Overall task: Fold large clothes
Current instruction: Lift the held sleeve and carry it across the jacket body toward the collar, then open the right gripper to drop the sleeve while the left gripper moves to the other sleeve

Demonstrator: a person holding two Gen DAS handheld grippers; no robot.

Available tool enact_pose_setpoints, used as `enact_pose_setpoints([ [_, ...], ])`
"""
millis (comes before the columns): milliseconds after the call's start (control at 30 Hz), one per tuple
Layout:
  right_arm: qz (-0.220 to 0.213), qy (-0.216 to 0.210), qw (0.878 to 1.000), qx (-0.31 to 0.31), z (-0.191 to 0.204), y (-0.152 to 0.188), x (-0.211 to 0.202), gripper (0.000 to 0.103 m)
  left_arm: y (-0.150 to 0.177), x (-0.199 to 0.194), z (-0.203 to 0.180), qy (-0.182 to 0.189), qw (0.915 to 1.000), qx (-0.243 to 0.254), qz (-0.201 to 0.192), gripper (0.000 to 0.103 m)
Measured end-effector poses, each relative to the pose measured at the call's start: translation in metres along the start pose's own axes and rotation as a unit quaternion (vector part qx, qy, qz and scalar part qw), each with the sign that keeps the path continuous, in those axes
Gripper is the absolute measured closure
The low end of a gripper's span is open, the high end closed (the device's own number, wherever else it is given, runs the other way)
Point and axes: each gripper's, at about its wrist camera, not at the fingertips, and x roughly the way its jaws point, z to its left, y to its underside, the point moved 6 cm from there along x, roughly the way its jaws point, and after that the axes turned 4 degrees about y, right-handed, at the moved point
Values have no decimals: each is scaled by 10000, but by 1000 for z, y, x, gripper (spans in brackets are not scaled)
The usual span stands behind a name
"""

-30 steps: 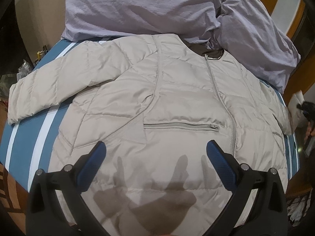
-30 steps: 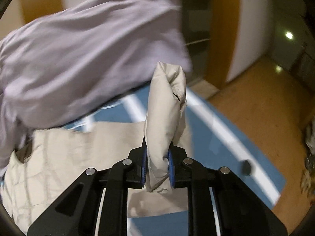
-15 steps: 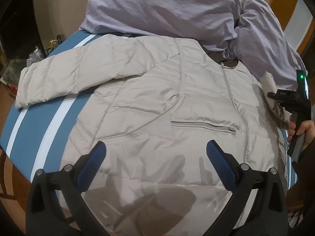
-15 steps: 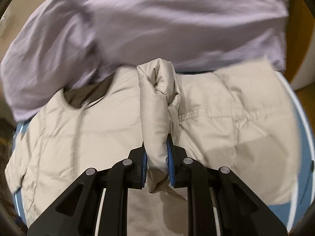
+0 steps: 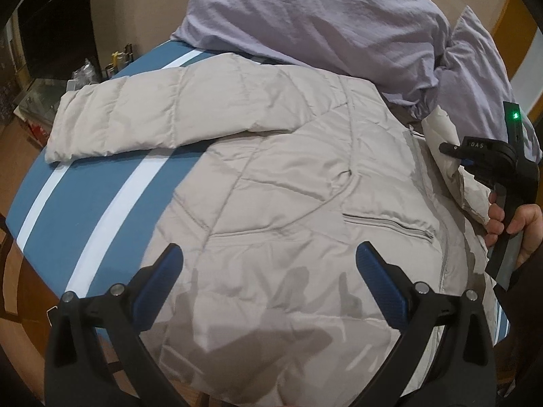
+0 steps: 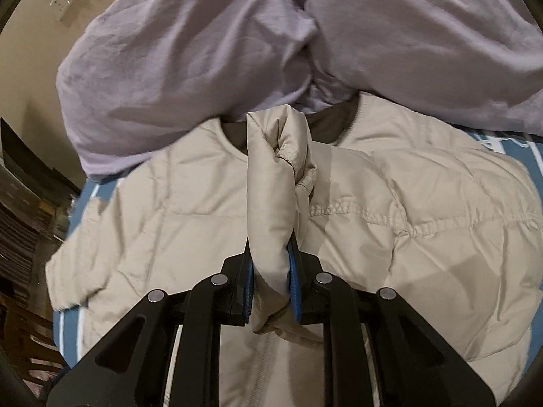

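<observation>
A beige puffer jacket [image 5: 281, 183] lies front up on a blue bed with white stripes [image 5: 85, 210], its left sleeve [image 5: 135, 115] stretched out to the left. My left gripper [image 5: 268, 281] is open and empty above the jacket's hem. My right gripper [image 6: 271, 288] is shut on the jacket's right sleeve cuff [image 6: 275, 176] and holds it over the jacket's chest, near the collar [image 6: 325, 125]. In the left wrist view the right gripper [image 5: 475, 159] shows at the right edge with the sleeve in it.
A crumpled lilac duvet [image 5: 322, 23] lies at the head of the bed, touching the jacket's collar; it also shows in the right wrist view [image 6: 210, 54]. Clutter [image 5: 85, 71] sits by the wall to the left. Wooden floor [image 5: 20, 291] lies beyond the bed's left edge.
My right gripper has carried the sleeve cuff from beside the bed in over the jacket's chest. My left gripper has shifted so the jacket's left sleeve and bed edge show more.
</observation>
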Motion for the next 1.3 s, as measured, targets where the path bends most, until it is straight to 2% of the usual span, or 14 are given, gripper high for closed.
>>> enact_pose_setpoints([
  [200, 359, 87, 9990, -266, 9, 30, 23, 83, -3, 1, 12, -41, 9999, -133, -11, 2],
  [267, 379, 96, 9985, -375, 13, 32, 23, 77, -5, 1, 16, -61, 9998, -163, -29, 2],
  [333, 397, -69, 9983, -430, 17, 32, 15, 57, -7, 1, 18, -95, 9998, -166, -48, 2],
  [400, 225, -153, 9987, -440, 20, 27, 4, 47, -9, 1, 22, -130, 9997, -186, -75, 2],
  [500, -285, -199, 9990, -287, 14, 12, -18, 44, -15, -2, 31, -171, 9993, -282, -152, 2],
  [567, -478, 149, 9987, -98, -2, 4, -21, 42, -18, -3, 38, -231, 9989, -351, -202, 2],
  [700, -287, 683, 9972, 139, -24, 6, -5, 42, -27, -4, 56, -415, 9976, -470, -286, 2],
  [833, -138, 860, 9962, 58, -28, 15, 11, 29, -37, -4, 80, -478, 9955, -730, -363, 2],
  [1033, -67, 1224, 9923, -184, -20, 26, 31, 16, -48, -5, 112, -479, 9923, -1051, -446, 2],
  [1200, -204, 1596, 9853, -574, -13, 35, 43, 11, -54, -7, 140, -895, 9874, -1207, -495, 2],
  [1300, -331, 1642, 9837, -655, -14, 37, 44, 11, -59, -7, 162, -1101, 9832, -1362, -521, 2],
])
